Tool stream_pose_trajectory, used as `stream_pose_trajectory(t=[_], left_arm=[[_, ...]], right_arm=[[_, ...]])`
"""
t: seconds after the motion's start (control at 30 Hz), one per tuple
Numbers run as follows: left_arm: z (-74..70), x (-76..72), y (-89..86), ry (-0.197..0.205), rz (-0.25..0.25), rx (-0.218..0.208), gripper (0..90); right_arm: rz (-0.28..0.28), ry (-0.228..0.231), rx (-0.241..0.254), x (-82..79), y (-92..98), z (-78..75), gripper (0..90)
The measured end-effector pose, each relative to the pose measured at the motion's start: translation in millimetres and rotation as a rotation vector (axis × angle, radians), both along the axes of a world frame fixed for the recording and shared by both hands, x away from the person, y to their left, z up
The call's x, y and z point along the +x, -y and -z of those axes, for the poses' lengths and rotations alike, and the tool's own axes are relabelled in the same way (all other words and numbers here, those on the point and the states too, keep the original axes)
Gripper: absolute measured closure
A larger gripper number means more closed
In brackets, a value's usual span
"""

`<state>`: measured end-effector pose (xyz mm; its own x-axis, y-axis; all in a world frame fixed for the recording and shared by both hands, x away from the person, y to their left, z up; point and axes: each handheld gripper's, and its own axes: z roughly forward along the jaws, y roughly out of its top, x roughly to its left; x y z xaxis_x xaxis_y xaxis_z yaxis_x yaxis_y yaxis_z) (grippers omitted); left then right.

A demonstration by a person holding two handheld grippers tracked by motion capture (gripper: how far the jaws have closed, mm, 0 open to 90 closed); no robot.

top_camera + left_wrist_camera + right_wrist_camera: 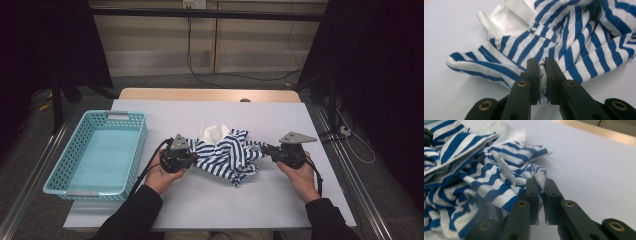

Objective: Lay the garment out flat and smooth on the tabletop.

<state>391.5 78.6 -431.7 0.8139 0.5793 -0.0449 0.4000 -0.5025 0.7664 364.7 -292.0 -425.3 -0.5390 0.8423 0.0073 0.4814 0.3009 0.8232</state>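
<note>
I held the striped garment (227, 154) with both tools: my left hand-held gripper (192, 157) was clenched on a fold of its blue-and-white cloth, and in the left gripper view the fabric (543, 75) was pinched tight between the two black jaws. My right hand-held gripper (265, 148) was also clamped on an edge of the same cloth (540, 180), near a small white label (505, 170). The garment lay crumpled in the middle of the table (280, 115), between the near and far edges, with a white part (212, 132) showing toward the far edge. The turquoise basket (60, 172) stood at the left edge, apart from the cloth. In my judgement the step in hand was to spread the garment open. To do it well, I needed to keep both grips firm and to pull the two hands apart slowly, toward the left and right edges, so that the cloth did not slip out. I thought lifting a little first would help, because the bunched folds could drag on the table. One risk was that I held only one thin layer on each side.
</note>
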Motion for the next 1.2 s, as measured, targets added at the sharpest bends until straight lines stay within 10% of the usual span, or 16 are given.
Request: stream_pose_trajectory(t=[0.2, 0.53, 0.7, 0.93, 1.03, 1.2], left_arm=[[17.2, -4.4, 7.2, -0.011, 0.010, 0.062, 81.8], [25.0, 3.7, 12.9, 0.021, -0.024, 0.063, 79.1], [26.2, 12.1, 12.5, 0.028, -0.043, 0.058, 79.3], [27.5, 14.2, 9.7, 0.010, -0.041, 0.026, 77.5], [25.5, 12.6, 7.7, -0.007, -0.027, 0.038, 76.3], [25.3, 8.5, 5.8, -0.006, -0.016, 0.035, 76.2]], right_arm=[[-0.012, -0.063, -0.027, -9.0, 1.8, 13.9, 74.0], [0.007, 0.033, 0.049, -3.2, -6.8, -15.2, 45.4], [-0.072, 0.024, 0.110, 5.7, -30.3, -27.5, 39.2], [-0.203, -0.081, 0.066, 27.6, -83.5, -12.0, 29.2], [-0.211, -0.148, 0.017, 30.5, -90.0, 4.7, 36.7], [-0.222, -0.106, 0.001, 17.0, -84.1, 7.8, 73.0]])
